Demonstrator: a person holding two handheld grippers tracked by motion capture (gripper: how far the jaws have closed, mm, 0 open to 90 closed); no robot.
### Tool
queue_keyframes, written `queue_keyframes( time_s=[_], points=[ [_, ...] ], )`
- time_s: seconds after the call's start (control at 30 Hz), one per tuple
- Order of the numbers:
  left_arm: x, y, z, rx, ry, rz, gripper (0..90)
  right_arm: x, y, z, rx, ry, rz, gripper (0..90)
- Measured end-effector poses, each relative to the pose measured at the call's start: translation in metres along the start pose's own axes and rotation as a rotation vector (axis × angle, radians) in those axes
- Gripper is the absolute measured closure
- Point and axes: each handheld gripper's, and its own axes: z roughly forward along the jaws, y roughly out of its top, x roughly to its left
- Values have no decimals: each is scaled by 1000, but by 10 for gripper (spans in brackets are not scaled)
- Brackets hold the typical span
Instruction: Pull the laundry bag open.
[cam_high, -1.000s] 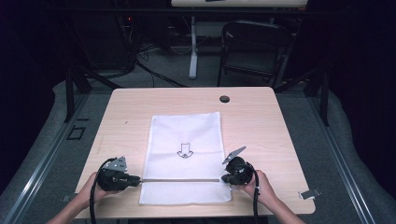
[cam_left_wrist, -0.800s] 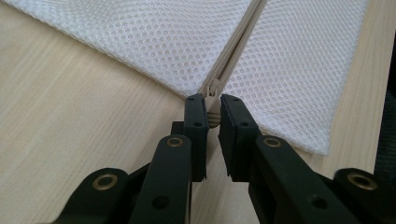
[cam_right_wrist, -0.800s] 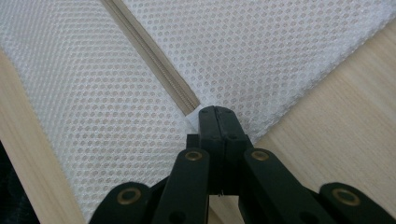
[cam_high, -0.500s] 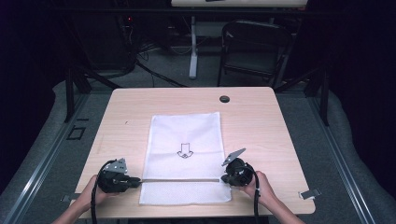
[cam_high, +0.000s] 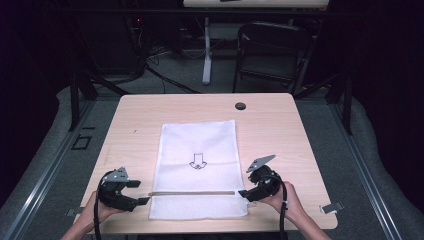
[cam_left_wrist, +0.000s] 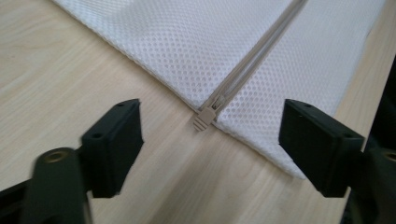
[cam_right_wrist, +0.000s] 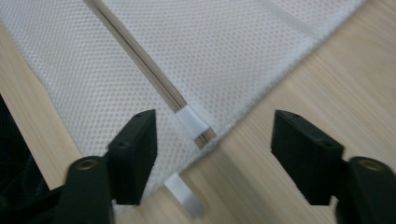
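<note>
A white mesh bag (cam_high: 199, 165) lies flat on the wooden table (cam_high: 280, 125), with a small arrow drawing on it and a beige zipper (cam_high: 192, 193) across its near part. My left gripper (cam_high: 142, 201) is open at the bag's left edge; in the left gripper view the zipper pull (cam_left_wrist: 203, 119) lies on the table between its jaws, untouched. My right gripper (cam_high: 243, 195) is open at the bag's right edge, where the zipper's end with a white tab (cam_right_wrist: 192, 122) sits between its jaws in the right gripper view.
A dark round cap (cam_high: 240, 106) sits near the table's far edge. A small clip (cam_high: 331, 208) lies at the near right corner. A chair (cam_high: 272, 50) and cables stand on the floor beyond the table.
</note>
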Motion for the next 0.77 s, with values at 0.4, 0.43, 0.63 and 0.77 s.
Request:
queue_keyframes(
  time_s=[0.4,0.43,0.63,0.77],
  points=[
    [-28,13,-23,54,113,-65,32,-14,-35,-31,86,-70,109,81],
    [-30,13,-23,57,110,-74,33,-16,-41,-33,74,-76,126,74],
    [-33,10,-27,77,162,-66,2,-19,-55,-39,72,-111,128,22],
    [-32,8,-25,76,156,-65,1,-17,-54,-33,106,-101,100,0]
  ],
)
